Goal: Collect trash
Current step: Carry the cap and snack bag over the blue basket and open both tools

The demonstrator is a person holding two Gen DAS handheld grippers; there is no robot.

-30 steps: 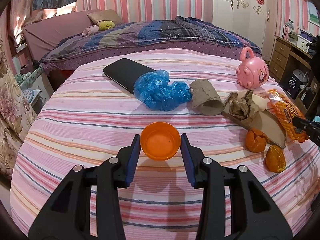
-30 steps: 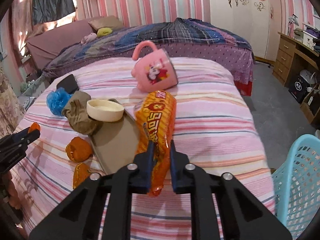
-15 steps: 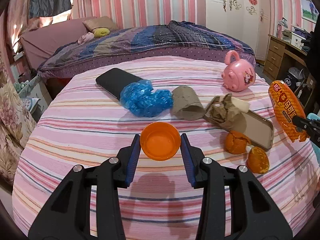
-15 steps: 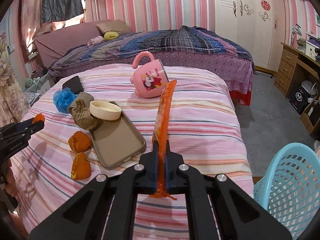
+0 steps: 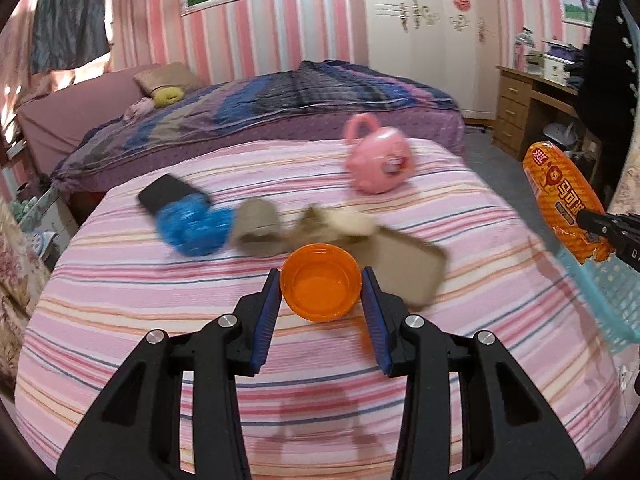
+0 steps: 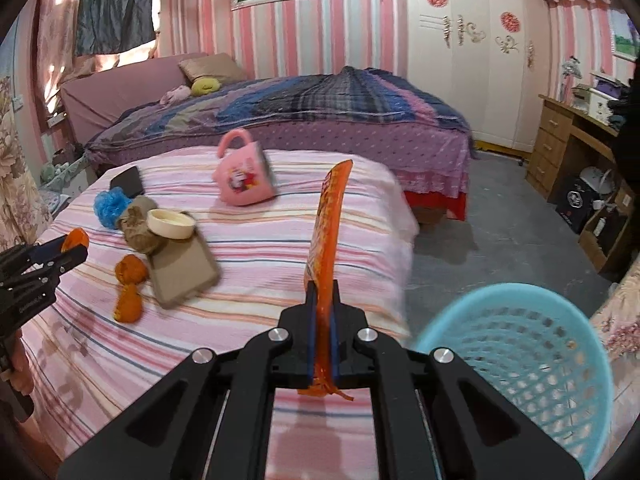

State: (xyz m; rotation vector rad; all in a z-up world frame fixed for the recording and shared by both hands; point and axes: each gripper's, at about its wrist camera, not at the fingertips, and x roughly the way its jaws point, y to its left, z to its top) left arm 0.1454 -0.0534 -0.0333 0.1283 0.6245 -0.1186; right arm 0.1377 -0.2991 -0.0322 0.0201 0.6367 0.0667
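Observation:
My left gripper (image 5: 320,284) is shut on a small orange plastic cup (image 5: 320,280), held above the striped bedspread (image 5: 160,304). My right gripper (image 6: 323,292) is shut on an orange snack wrapper (image 6: 330,216), which stands edge-on above the bed; from the left wrist view the same wrapper (image 5: 564,196) hangs at the right, over the rim of a light blue mesh basket (image 5: 600,284). That basket (image 6: 516,352) sits low at the right, beside the bed. On the bedspread lie a crumpled blue bag (image 5: 192,224), brown paper (image 5: 260,228) and two orange peels (image 6: 128,284).
A pink mug (image 6: 244,176) lies on its side on the bed, with a tan tray (image 6: 184,272), a cream lid (image 6: 170,224) and a black phone (image 6: 128,182) nearby. A second bed (image 6: 304,104) is behind, and a wooden desk (image 6: 568,140) stands at the right on grey floor.
Both grippers have risen and swung right, toward the basket. The right one pinched the wrapper flat and lifted it off the bed. The orange cup stays held in the left.

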